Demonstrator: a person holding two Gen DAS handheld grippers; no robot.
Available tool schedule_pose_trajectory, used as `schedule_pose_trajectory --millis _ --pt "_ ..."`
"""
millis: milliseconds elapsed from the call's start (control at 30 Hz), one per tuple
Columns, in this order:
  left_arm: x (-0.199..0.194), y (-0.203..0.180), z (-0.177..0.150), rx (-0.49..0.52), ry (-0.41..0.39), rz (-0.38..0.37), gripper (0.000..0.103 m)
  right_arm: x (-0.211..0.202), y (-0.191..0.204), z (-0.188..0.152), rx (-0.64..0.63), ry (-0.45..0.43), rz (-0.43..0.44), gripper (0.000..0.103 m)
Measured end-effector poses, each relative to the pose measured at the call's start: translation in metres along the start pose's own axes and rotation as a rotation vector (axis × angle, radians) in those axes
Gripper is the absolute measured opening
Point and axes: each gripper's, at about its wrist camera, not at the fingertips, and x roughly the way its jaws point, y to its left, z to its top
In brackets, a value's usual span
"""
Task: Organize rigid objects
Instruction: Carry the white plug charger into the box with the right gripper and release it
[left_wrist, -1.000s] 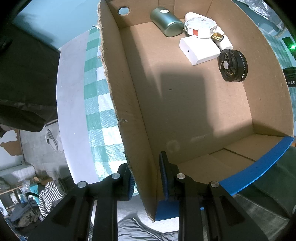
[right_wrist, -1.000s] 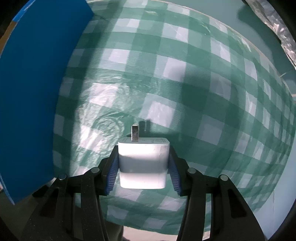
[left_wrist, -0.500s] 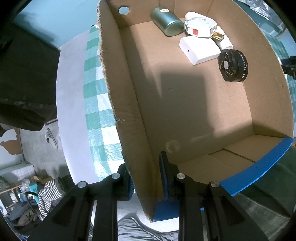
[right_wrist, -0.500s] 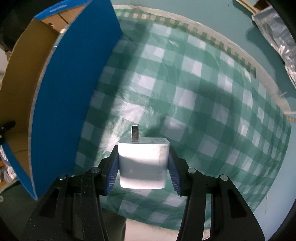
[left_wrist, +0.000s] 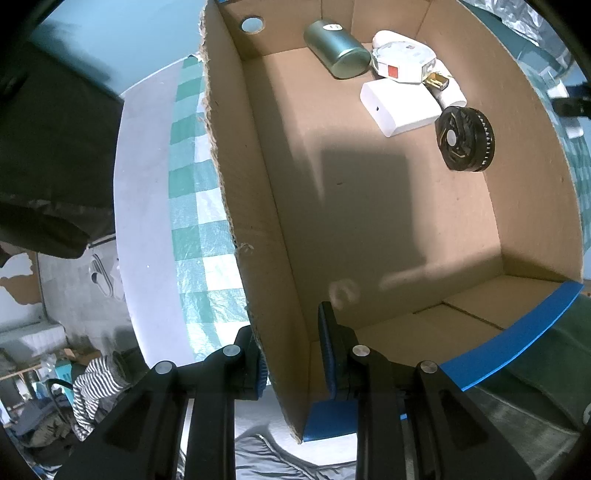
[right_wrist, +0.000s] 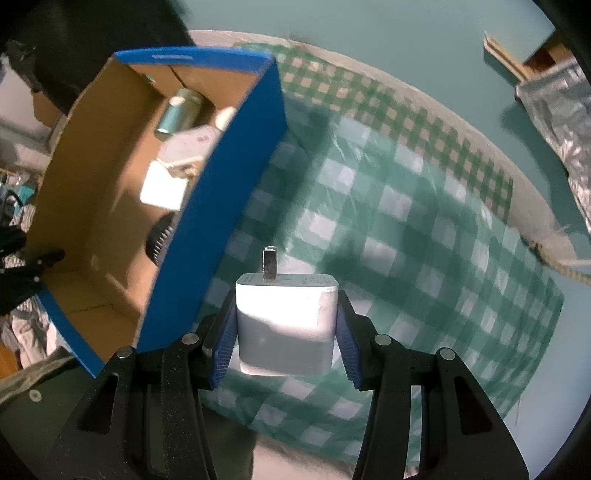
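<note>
My right gripper (right_wrist: 286, 332) is shut on a white wall charger (right_wrist: 286, 325), prong pointing away, held above the green checked cloth (right_wrist: 406, 229) just right of the cardboard box (right_wrist: 207, 199). My left gripper (left_wrist: 291, 354) is shut on the box's left wall (left_wrist: 258, 206), one finger outside, one inside. In the box lie a green metal can (left_wrist: 338, 48), a white flat box (left_wrist: 399, 107), a white packet with a red square (left_wrist: 402, 66) and a black round fan (left_wrist: 465, 138). The right gripper shows small past the box's right wall.
The box has a blue outer side (left_wrist: 517, 332). The checked cloth (left_wrist: 192, 206) covers a round table with a pale rim (left_wrist: 140, 221). Crumpled foil (right_wrist: 554, 110) lies at the far right. Clothes and clutter (left_wrist: 92, 387) lie on the floor below left.
My right gripper with the charger has risen and swung left, so the box's inside now shows. The left gripper keeps its hold on the box wall.
</note>
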Motion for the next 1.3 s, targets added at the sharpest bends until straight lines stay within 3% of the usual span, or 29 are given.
schedule_pose_trajectory --millis 667,1067,1300 --pt "-0.004 0.005 -0.005 -0.019 -0.016 -0.010 0.023 -0.032 0.058 0.066 -0.202 -0.074 0.012 0.049" --pt "-0.005 0.007 -0.009 -0.018 -0.019 -0.008 0.023 0.003 0.087 0.098 -0.274 -0.021 0.015 0.049" --pt "-0.006 0.008 -0.009 -0.017 -0.022 -0.004 0.023 0.026 0.086 0.098 -0.272 0.031 0.020 0.049"
